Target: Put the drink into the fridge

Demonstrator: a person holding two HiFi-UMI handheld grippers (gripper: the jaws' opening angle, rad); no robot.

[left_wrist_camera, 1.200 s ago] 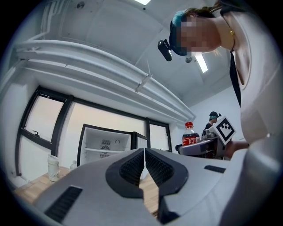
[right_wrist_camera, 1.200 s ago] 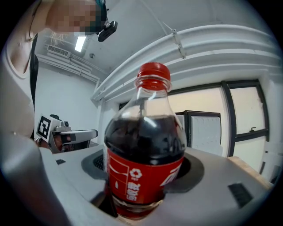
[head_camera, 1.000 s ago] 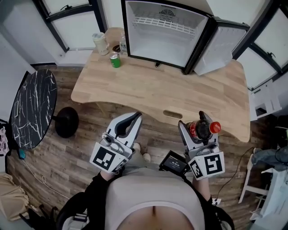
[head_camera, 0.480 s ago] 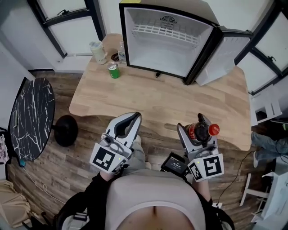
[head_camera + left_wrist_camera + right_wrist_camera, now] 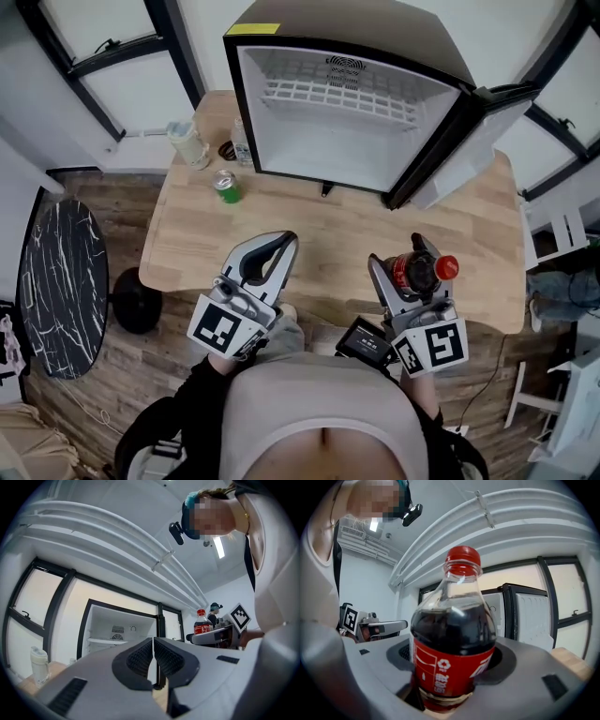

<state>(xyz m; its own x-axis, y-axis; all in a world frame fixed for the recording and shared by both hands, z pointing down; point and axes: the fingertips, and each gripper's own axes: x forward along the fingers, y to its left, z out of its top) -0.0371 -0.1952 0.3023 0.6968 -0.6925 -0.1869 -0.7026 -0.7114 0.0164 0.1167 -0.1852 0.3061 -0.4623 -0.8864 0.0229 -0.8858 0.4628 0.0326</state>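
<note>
Cola bottle [image 5: 417, 272], red-capped and nearly full, was clamped at its labelled waist between the jaws of your right gripper [image 5: 398, 255], above the near part of the wooden table [image 5: 309, 225] and well apart from the fridge [image 5: 337, 150]. Sweeping from the left: a lidded cup [image 5: 188, 142], a green can [image 5: 225, 186] and a small clear bottle [image 5: 241, 141] stood at the table's far left corner, just beside the fridge's left wall and off your likely path, so they called for no detour. Your left gripper [image 5: 278, 242] hovered with nothing in it, its jaws pressed together; it was best held low and to the left, out of the opening. The fridge gaped straight ahead, its white interior bare, with a wire shelf [image 5: 352, 94] high at the back and open floor beneath it. That floor looked the better landing, since the space above the shelf seemed too short for a bottle this tall. The door [image 5: 469, 141] hung out to the right, on the bottle's side, so the sound line was forward and a little leftward, entering near the middle of the opening. With the grip at the waist and the heavy liquid above it, you had to watch for tilt: go in level, set the base flat, and part the jaws only once the bottle bore its own weight.
</note>
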